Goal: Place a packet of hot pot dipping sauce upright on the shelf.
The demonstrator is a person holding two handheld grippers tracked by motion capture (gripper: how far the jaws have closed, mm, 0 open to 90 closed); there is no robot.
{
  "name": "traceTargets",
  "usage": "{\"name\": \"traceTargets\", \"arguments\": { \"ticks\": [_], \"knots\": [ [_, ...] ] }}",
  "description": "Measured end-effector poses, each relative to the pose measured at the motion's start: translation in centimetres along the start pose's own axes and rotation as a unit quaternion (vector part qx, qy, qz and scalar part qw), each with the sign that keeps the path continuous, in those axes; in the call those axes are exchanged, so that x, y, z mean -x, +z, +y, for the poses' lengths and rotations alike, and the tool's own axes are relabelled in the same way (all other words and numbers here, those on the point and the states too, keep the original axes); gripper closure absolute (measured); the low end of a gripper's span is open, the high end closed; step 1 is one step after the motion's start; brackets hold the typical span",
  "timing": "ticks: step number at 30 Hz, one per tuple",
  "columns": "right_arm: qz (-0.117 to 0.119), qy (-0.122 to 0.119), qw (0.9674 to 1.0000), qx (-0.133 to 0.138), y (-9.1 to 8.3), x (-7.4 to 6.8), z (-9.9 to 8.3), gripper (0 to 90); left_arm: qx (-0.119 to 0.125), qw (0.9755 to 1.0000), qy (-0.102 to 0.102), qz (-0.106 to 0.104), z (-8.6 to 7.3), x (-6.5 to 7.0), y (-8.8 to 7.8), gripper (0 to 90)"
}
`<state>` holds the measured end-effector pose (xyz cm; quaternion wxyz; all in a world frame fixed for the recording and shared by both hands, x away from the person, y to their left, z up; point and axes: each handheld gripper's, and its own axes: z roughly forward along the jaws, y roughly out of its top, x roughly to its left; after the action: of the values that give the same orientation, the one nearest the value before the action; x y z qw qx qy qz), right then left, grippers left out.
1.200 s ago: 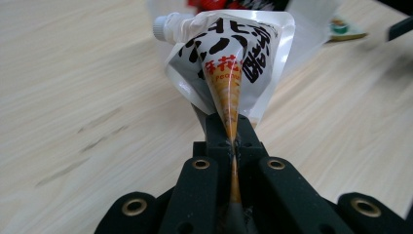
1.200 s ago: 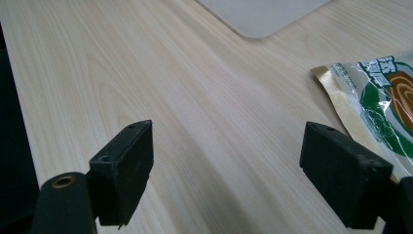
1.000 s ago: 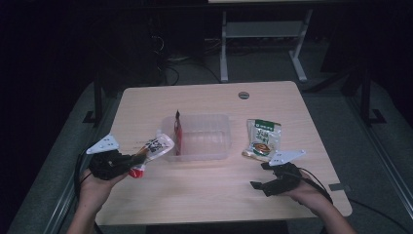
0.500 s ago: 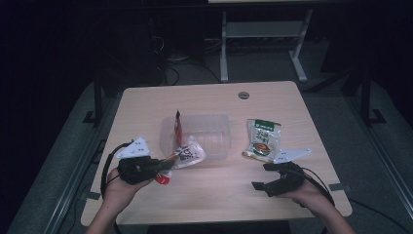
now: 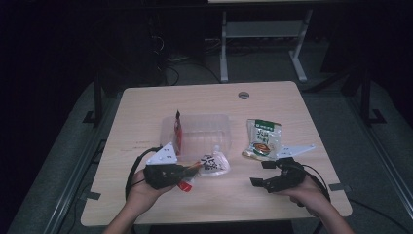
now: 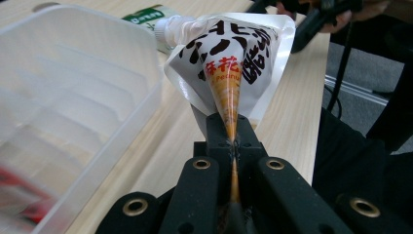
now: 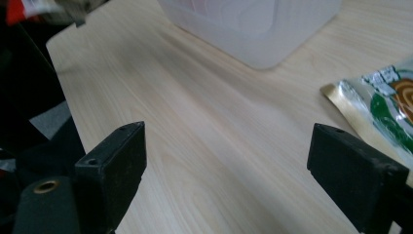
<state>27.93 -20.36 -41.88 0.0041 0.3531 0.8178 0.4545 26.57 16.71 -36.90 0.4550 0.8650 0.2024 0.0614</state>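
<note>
Three snack packs: one pouch [image 6: 234, 53] pinched tight in the left gripper [image 6: 233, 141], just beside the tub [image 5: 195, 134]. One red pack [image 5: 178, 131] leans inside it, one green pack [image 5: 263, 139] lies beside it. Right gripper [image 7: 226, 165] has just been opening and is wide apart, holding nothing.

Red packet [image 6: 22, 214] in the clear bin [image 6: 97, 97] — blurred, cut off; pouch's [image 6: 234, 58] print partly folded away.

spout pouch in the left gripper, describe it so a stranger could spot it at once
On the wooden table, look just in front of the clear plastic tub. The spout pouch hangs pinched in the left gripper: white with bold black lettering, unlike the green packet.
</note>
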Motion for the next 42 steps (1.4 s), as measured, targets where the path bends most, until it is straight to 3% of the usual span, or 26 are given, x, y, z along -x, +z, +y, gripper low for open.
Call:
{"name": "traceTargets", "arguments": {
  "ticks": [6, 12, 19, 24, 29, 32, 39, 42],
  "knots": [
    [0.024, 0.002, 0.9996, 0.015, 0.7, -0.4, 1.3, 13.8, -0.015, 0.9998, 0.014, -0.007, -0.2, 0.6, 1.7, 89.1],
    [0.06, -0.013, 0.9979, 0.022, 1.6, -1.4, 2.3, 13.8, -0.032, 0.9991, 0.029, -0.004, -0.7, 1.0, 3.2, 89.1],
    [0.094, -0.011, 0.9954, 0.015, 3.6, -2.2, 3.2, 14.8, -0.026, 0.9987, 0.044, -0.004, -0.8, 1.4, 3.7, 89.1],
    [0.119, -0.012, 0.9928, 0.002, 5.1, -2.6, 3.7, 22.3, -0.015, 0.9982, 0.058, 0.001, -0.9, 1.6, 3.6, 89.1],
    [0.135, -0.009, 0.9907, -0.011, 5.7, -2.8, 3.4, 30.3, -0.019, 0.9976, 0.066, 0.003, -1.1, 1.9, 3.8, 89.1],
    [0.144, -0.006, 0.9894, -0.013, 5.7, -2.9, 3.4, 37.6, -0.019, 0.9976, 0.066, 0.002, -1.2, 2.0, 3.9, 89.0],
    [0.167, -0.009, 0.9858, -0.009, 5.5, -2.9, 3.3, 63.9, -0.026, 0.9976, 0.064, -0.004, -1.5, 1.5, 4.2, 88.3],
    [0.165, -0.017, 0.9861, -0.012, 5.5, -3.0, 3.3, 68.6, -0.034, 0.9973, 0.066, -0.006, -1.7, 1.5, 4.5, 87.3]
  ]
}}
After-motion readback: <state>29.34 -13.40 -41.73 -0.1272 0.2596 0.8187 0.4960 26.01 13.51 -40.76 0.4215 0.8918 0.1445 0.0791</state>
